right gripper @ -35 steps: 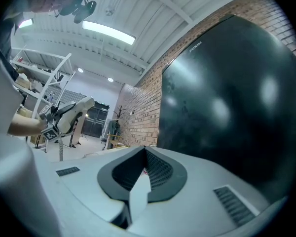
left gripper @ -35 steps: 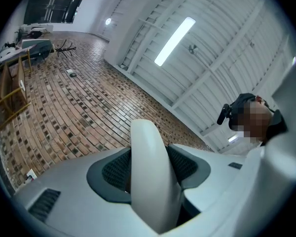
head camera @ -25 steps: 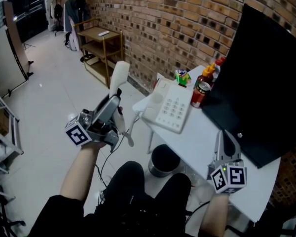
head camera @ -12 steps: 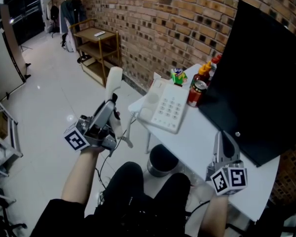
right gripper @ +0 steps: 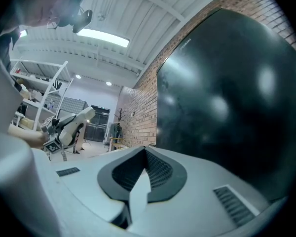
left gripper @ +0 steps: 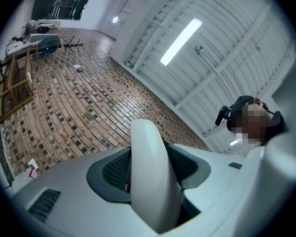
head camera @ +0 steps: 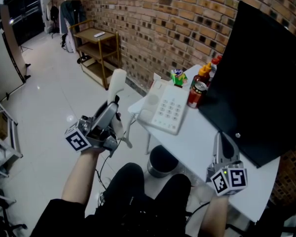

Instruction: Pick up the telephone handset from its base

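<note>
Jaws of the left gripper (head camera: 112,111) are clenched on the white telephone handset (head camera: 117,82). In the left gripper view both dark pads press the flanks of the handset (left gripper: 150,177), which rises tilted between them. It is lifted clear of its base and held out past the desk's left edge, above the floor. Jaws of the right gripper (head camera: 222,139) are pressed together with nothing between them, near the desk's near edge.

A large black screen (head camera: 266,78) fills the desk's far right side. The white desk (head camera: 200,142) carries the telephone base (head camera: 167,107) at its left end, keypad up. Behind the base, along the far edge, stand an orange-capped bottle (head camera: 205,75) and a red can (head camera: 196,94).
</note>
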A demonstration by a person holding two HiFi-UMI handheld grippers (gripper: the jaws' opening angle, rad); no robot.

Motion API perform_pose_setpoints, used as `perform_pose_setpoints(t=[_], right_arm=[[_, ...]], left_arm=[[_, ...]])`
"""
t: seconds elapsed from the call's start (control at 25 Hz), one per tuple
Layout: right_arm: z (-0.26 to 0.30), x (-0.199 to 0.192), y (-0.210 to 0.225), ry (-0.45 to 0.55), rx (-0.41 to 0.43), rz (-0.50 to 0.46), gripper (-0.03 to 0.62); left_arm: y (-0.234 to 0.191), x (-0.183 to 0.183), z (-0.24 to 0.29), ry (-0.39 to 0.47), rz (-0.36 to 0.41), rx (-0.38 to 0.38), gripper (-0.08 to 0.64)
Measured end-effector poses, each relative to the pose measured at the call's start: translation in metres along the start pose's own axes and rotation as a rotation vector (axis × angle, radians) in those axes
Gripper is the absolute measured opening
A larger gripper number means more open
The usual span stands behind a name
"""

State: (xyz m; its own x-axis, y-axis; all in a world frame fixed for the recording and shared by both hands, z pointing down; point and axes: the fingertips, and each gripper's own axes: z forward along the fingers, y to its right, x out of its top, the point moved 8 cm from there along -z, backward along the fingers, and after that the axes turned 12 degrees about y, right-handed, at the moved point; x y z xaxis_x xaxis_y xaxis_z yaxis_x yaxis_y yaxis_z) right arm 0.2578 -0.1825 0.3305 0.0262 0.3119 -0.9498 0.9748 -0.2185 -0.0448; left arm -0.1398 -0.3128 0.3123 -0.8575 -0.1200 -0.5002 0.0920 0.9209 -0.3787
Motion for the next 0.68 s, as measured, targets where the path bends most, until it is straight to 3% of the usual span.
perform_pose_setpoints(t=[0.68], right_arm=[[0.0015, -0.0020, -0.0036, -0.026, 0.026, -0.004, 0.006]], left_arm=[[0.0010, -0.0026, -0.0022, -0.010, -0.011, 0.015, 0.239]])
